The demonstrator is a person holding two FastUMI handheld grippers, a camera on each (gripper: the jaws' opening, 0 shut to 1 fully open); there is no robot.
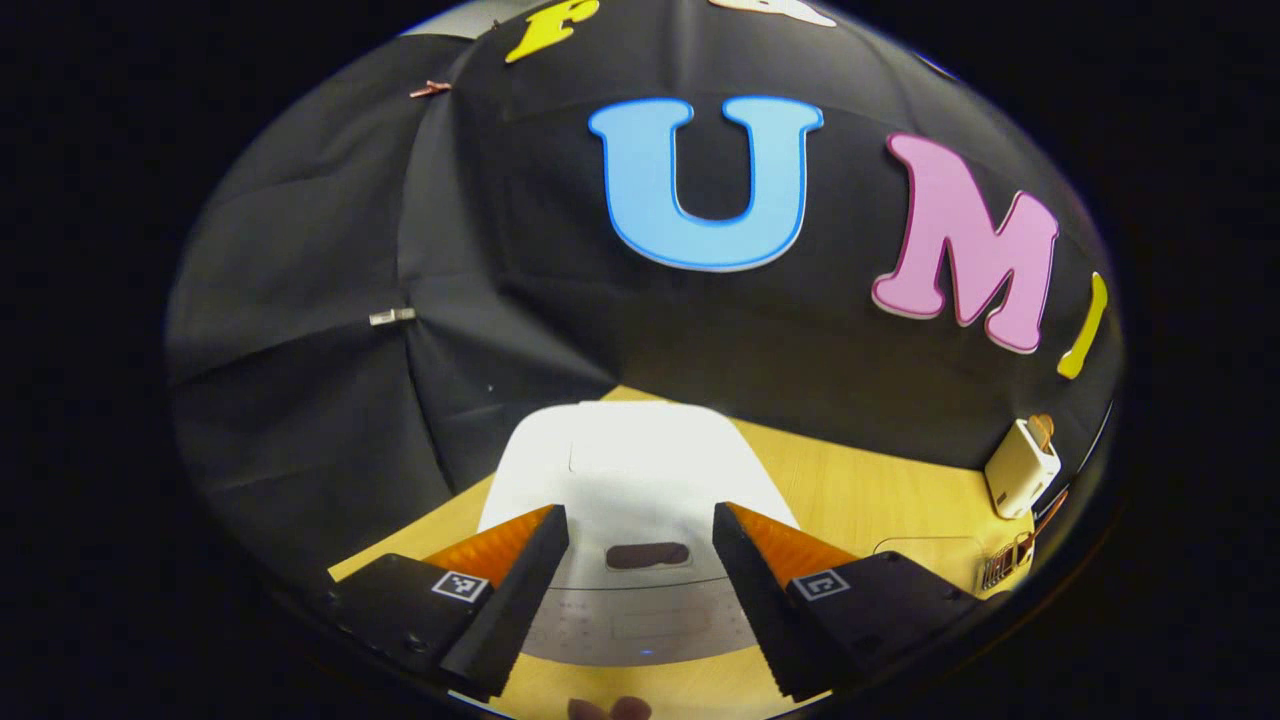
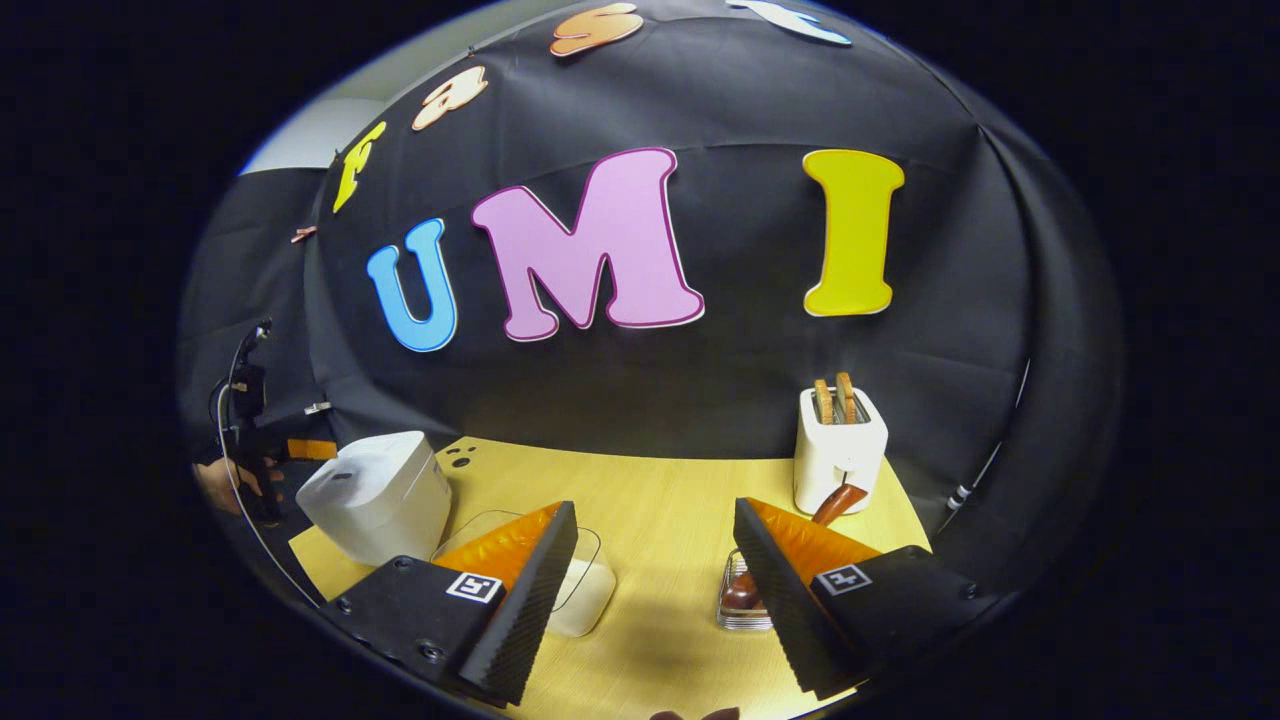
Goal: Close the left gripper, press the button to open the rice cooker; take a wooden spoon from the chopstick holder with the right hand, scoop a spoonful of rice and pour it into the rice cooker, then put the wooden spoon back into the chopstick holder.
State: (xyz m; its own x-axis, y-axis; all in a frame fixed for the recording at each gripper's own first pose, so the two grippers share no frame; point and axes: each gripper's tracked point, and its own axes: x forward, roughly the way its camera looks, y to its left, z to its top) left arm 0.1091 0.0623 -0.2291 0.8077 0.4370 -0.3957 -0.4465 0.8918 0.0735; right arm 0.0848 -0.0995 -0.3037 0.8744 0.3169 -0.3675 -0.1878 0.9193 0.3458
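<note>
Your white, rounded plastic rice cooker point(image 2: 375, 495) sits with its lid shut, its dark oval button point(image 1: 647, 555) at the front. Right of the cooker lies a clear container of white rice point(image 2: 583, 590); farther right stands the white chopstick holder point(image 2: 838, 455) with wooden handles point(image 2: 833, 398) upright.

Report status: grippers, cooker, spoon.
Left gripper open over closed rice cooker. Right gripper open, empty. Wooden spoon untouched. Nothing blocking.

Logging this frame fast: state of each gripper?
Left gripper: open, holding nothing, over the rice cooker.
Right gripper: open, holding nothing.
</note>
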